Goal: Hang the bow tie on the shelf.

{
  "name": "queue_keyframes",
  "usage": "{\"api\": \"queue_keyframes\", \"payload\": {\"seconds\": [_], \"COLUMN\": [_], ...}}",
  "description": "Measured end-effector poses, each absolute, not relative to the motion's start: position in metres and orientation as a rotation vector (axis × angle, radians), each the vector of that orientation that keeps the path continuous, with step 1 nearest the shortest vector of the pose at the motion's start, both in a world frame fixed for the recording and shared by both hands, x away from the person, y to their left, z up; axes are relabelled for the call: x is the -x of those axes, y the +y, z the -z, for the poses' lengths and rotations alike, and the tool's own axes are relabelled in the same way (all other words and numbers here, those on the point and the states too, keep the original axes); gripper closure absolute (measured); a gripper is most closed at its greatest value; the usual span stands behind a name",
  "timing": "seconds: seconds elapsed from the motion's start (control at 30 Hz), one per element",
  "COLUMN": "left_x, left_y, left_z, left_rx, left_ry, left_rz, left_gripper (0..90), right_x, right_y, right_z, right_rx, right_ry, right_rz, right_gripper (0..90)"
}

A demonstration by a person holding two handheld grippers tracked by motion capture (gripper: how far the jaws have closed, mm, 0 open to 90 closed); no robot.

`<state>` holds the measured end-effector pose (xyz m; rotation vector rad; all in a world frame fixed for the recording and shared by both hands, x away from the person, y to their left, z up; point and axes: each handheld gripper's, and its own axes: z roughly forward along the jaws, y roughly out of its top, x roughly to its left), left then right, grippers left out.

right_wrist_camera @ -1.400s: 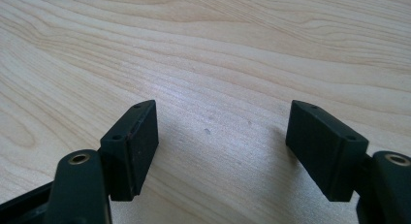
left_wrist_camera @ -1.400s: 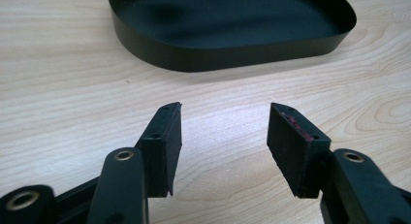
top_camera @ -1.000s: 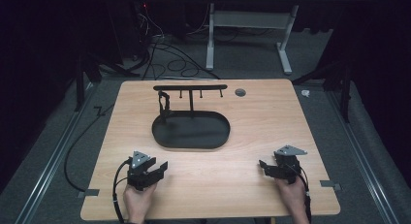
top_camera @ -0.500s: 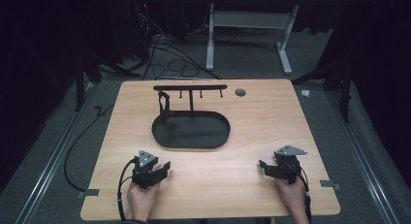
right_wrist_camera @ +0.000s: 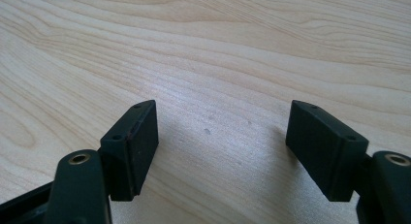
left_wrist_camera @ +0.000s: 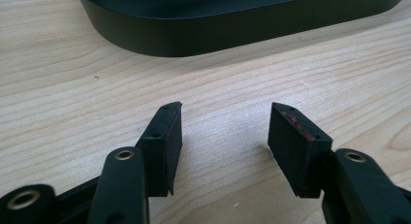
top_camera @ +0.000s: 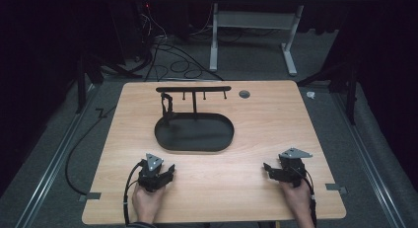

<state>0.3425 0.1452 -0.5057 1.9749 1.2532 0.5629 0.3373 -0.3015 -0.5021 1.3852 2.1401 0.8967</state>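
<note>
— So where does the black oval tray (top_camera: 194, 134) sit?

— At the middle of the desk (top_camera: 266, 119), on its far half. Its long axis runs side to side across the desk. A thin post rises from its far edge and carries a black crossbar (top_camera: 193, 89) parallel to that axis, with short pegs hanging beneath. A small dark item hangs near the bar's left end, too small to identify.

— And the grippers?

— Both rest near the front edge, well apart from each other. The left gripper (top_camera: 166, 170) lies on the near left, pointing toward the tray; in its own view the tray's curved wall (left_wrist_camera: 232, 30) lies just ahead. Its jaws stand released, with bare wood between them. The right gripper (top_camera: 269, 169) lies on the near right, pointing toward the desk's middle, jaws likewise spread wide over bare wood (right_wrist_camera: 218, 127).

— The surface?

— Light wood grain, with a round grey grommet (top_camera: 244, 94) near the far edge.

— The room?

— Dark, grey carpet (top_camera: 59, 154), loose cables (top_camera: 167, 60) and a white frame's legs (top_camera: 291, 45) behind the desk.
</note>
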Motion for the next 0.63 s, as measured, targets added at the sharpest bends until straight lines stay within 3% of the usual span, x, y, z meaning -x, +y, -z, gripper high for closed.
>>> {"api": "queue_keyframes", "payload": {"seconds": [0.63], "left_x": [-0.3434], "left_y": [0.1445], "left_z": [0.5067], "left_rx": [-1.995], "left_ry": [1.260], "left_rz": [-0.548], "left_gripper": [38.1], "right_x": [-0.3372], "right_y": [-0.3015], "right_z": [0.5021], "right_rx": [-1.385], "right_ry": [2.140], "right_rz": [-0.897], "right_gripper": [28.7]}}
